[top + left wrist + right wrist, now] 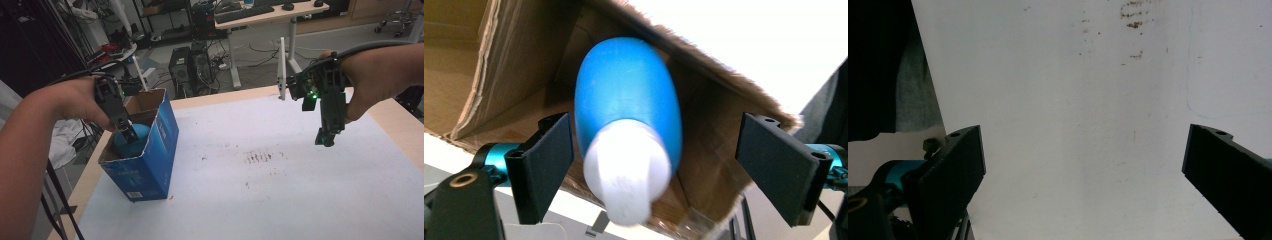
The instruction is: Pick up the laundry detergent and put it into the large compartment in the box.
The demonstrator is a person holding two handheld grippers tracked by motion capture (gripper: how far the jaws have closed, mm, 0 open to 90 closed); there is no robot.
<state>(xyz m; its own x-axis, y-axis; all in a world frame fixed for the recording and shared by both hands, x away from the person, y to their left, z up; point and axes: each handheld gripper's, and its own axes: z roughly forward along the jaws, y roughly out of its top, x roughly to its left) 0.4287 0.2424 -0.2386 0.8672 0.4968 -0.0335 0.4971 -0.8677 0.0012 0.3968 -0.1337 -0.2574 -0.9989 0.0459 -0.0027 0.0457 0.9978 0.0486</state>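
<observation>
White sheeting (280,200) covers your table. Your left gripper (654,165), jaws spread and gripping nothing, points into the blue carton (150,165); the blue-and-white bottle (631,135) inside lies lengthwise between them, cap nearest. Your right gripper (326,139) hovers well apart, also spread and empty.

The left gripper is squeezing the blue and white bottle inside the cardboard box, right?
Not squeezing. In the left gripper view the left gripper is open, its jaws apart on either side of the blue and white bottle, which sits inside the cardboard box.
</observation>
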